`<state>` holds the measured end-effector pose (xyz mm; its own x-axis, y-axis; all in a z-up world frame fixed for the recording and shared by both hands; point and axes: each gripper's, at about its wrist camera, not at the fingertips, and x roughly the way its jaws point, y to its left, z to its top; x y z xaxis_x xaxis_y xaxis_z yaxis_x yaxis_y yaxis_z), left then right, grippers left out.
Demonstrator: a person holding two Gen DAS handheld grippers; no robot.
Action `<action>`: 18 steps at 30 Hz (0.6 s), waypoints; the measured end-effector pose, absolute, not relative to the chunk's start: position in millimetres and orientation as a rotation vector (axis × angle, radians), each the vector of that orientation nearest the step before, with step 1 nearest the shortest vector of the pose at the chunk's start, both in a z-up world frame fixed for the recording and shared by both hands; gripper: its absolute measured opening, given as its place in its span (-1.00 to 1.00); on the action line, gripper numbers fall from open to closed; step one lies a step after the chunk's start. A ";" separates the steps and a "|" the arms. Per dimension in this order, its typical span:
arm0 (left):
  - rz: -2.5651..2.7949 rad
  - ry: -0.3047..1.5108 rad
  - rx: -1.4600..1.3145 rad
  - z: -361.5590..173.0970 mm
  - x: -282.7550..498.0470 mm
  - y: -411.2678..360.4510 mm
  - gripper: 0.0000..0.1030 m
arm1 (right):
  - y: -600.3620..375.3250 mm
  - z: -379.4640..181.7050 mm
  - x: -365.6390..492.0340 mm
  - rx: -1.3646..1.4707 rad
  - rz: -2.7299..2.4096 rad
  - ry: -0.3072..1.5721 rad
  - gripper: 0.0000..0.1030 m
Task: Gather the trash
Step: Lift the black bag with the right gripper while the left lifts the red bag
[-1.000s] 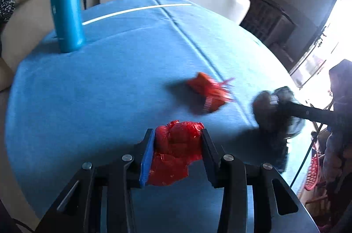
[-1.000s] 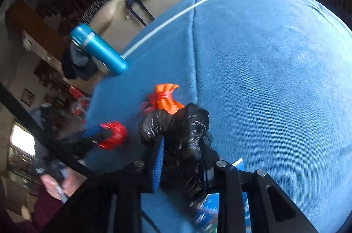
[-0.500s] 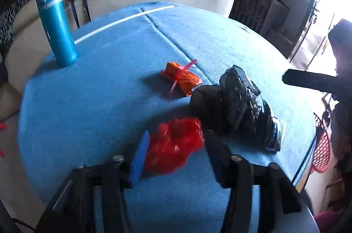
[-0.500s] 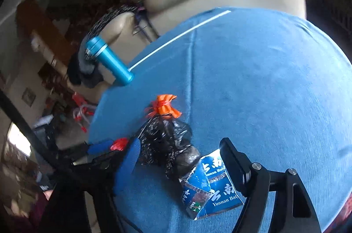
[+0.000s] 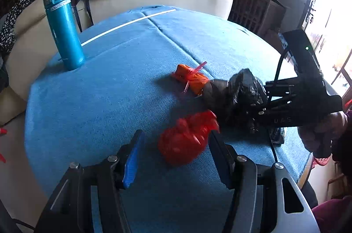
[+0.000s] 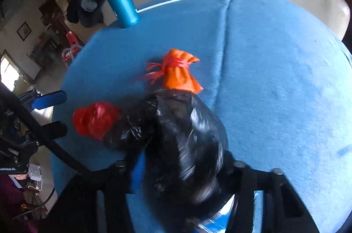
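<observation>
I am working over a round table covered in a blue, ribbed cloth that looks soft and slightly grippy. The change is at my left gripper: a second ago it was pinching the red bag, and now its fingers are spreading wide, with the bag lying loose on the cloth between them, nearer the right finger. So that piece is being dropped into the growing heap, and I judge the gathering part of the job as nearly done.

My right gripper is moving the other way. Half a second back it was spread over the black bag; now the bag is filling the gap between its fingers. The picture is smeared there, so I think it is closing on the bag, but I cannot tell for sure.

The black bag is the biggest piece: glossy, crinkled film, bulging and shapeless, lying just right of my left gripper's fingers. The red bag is a thin, translucent plastic crumpled into a soft lump, touching the black one. The orange bundle, just ahead of my right gripper, is matte and boxy, tied with frayed red string. A shiny printed wrapper is peeking out under the black bag.
</observation>
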<state>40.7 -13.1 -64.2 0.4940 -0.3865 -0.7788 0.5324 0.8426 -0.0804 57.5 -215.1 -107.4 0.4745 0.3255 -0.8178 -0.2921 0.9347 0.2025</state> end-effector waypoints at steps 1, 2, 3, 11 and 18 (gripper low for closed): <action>-0.567 0.895 0.184 -65.0 42.0 -14.3 0.18 | -214.8 -105.0 56.5 0.037 0.365 0.994 -0.11; -0.578 0.900 0.184 -66.4 43.6 -15.3 0.19 | -217.1 -101.0 54.7 0.056 0.357 0.976 -0.11; -0.589 0.909 0.182 -69.0 46.5 -17.6 0.19 | -220.0 -97.8 54.4 0.079 0.357 0.963 -0.11; -0.649 0.985 0.179 -92.5 56.8 -35.8 0.28 | -277.3 -49.9 13.6 0.272 0.321 0.813 -0.11; -0.633 0.980 0.151 -95.0 56.3 -46.4 -0.22 | -314.4 -44.3 -34.7 0.344 0.246 0.768 -0.11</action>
